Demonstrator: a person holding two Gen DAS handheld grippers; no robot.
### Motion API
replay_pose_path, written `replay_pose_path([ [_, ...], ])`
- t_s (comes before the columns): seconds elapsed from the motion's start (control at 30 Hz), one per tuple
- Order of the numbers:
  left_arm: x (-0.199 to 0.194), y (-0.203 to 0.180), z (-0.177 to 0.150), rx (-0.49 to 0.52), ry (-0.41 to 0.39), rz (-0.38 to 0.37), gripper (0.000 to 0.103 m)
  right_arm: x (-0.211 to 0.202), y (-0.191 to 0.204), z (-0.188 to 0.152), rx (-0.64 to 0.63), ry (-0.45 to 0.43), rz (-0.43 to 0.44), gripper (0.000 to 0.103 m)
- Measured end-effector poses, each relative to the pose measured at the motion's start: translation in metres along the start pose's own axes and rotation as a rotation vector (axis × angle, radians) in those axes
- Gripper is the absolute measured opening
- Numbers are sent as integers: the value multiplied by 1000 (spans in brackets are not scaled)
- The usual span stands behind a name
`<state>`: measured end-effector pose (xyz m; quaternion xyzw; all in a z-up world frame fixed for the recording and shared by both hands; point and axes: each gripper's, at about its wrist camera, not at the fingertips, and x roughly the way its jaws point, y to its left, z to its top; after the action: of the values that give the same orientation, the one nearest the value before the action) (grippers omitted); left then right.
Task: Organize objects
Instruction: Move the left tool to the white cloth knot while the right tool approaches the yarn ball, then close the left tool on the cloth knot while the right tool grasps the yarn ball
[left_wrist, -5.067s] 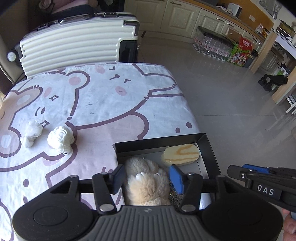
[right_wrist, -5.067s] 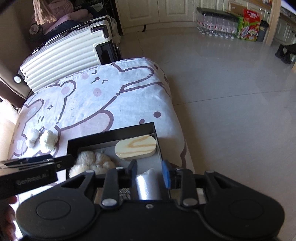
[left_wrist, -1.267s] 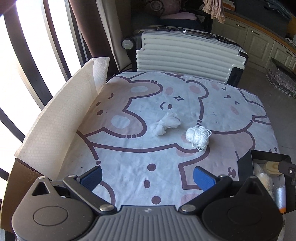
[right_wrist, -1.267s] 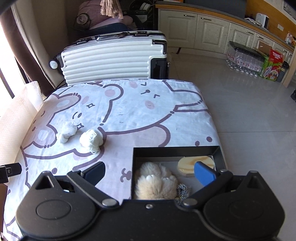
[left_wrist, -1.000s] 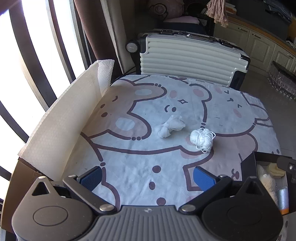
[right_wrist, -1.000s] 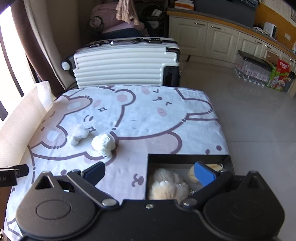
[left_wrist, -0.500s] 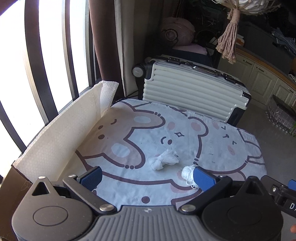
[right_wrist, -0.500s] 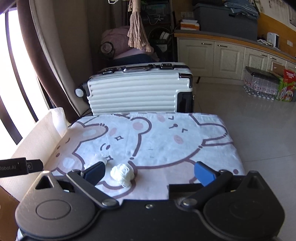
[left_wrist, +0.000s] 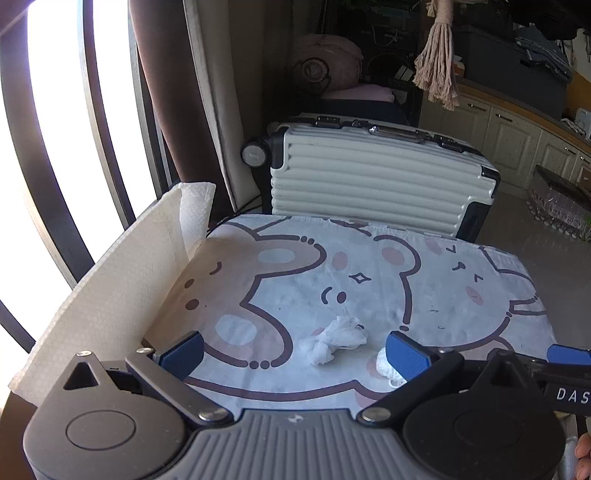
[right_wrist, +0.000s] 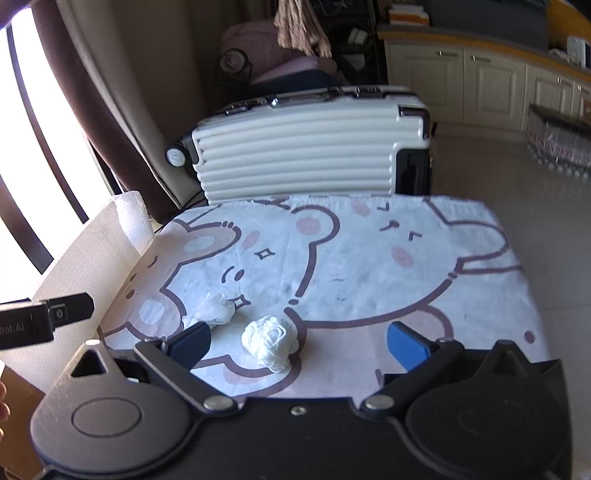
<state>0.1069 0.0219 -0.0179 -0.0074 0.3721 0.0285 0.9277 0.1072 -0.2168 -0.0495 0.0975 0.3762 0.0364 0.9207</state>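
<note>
Two white things lie on the bear-print cloth (left_wrist: 443, 280): a crumpled white wad (left_wrist: 332, 339) and a ball of white string (right_wrist: 269, 341). In the left wrist view the string ball (left_wrist: 388, 365) is half hidden behind my right fingertip. My left gripper (left_wrist: 293, 352) is open and empty, held above the cloth with the wad between its fingers in view. My right gripper (right_wrist: 299, 341) is open and empty, with the string ball between its fingers in view. The black box shows only as a corner (right_wrist: 554, 373) at the lower right.
A white ribbed suitcase (left_wrist: 373, 181) stands behind the table's far edge. A sheet of white foam wrap (left_wrist: 122, 280) stands along the left edge by the window bars. Kitchen cabinets (right_wrist: 491, 85) and tiled floor (right_wrist: 517, 177) lie to the right.
Both grippers have pulled back and tilted up from the black box; the box has dropped almost out of both views. Both stay wide open.
</note>
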Motion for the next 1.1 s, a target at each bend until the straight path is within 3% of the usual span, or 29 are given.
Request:
replay_pose_path([
  [0.07,12,5,-2,-18,20,-20,103,14,-3,1,25,22,21,88],
  [0.2,35,17,-1,-103,62,-36,100,43,-10,4,94,69,48,84],
  [0.37,63,19,-2,-126,112,-32,84,82,-19,2,209,165,88,79],
  [0.77,126,-2,-7,-3,207,-69,62,140,-15,-3,178,265,151,77],
  [1.0,150,-12,-9,110,236,-61,59,165,-3,-7,105,308,171,77],
  [1.1,158,-14,-11,144,246,-62,59,174,0,-9,84,347,177,62],
])
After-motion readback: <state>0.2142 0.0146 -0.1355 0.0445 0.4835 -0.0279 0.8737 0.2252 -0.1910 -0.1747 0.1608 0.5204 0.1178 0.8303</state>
